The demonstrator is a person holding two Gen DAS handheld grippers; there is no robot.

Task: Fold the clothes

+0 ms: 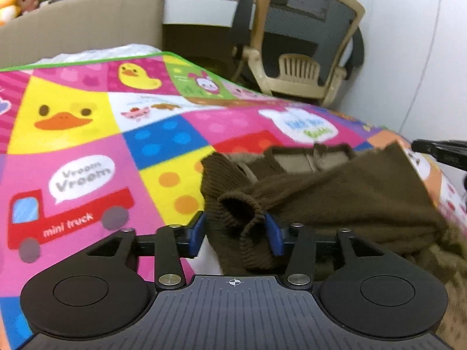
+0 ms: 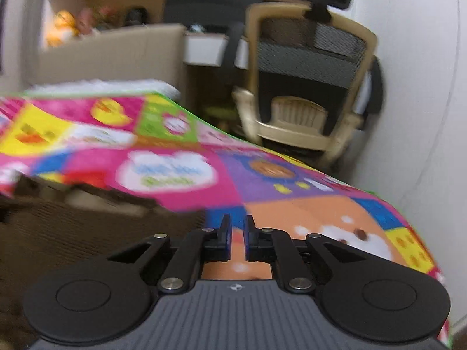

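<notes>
- Blue-padded left gripper (image 1: 236, 234), nearest the lens: jaws spread apart, with a ribbed sleeve cuff (image 1: 242, 213) of the brown knit sweater (image 1: 335, 192) bunched between the pads; looks gathered in rather than pinched tight, so the hold cannot be called firm.
- Outward from those jaws: sweater running away and to the right across the colourful play mat (image 1: 87, 134), long axis roughly crosswise to the left fingers, paler lining at the neck opening (image 1: 306, 160) showing toward the mat's far edge.
- Right gripper (image 2: 238, 234): jaws drawn nearly together with only a thin gap, nothing between them, poised over an orange patch of mat near its right edge.
- From the right jaws, sweater lying off to the left, its near edge just beside the left finger, not touching as far as blur allows.
- Judged from this: left hand nearer and already on the cloth; whether the garment sits mid-fold or spread for folding cannot be settled, being rumpled and partly doubled.
- Left view alone: cuff, neck opening, and a dark tip of the other tool at the right margin.
- Right view alone: bare mat under the right jaws, mat's right edge; much smeared by motion.
- Beyond the mat's far edge in both: office chair (image 1: 303, 38), cardboard panel (image 1: 87, 20).
</notes>
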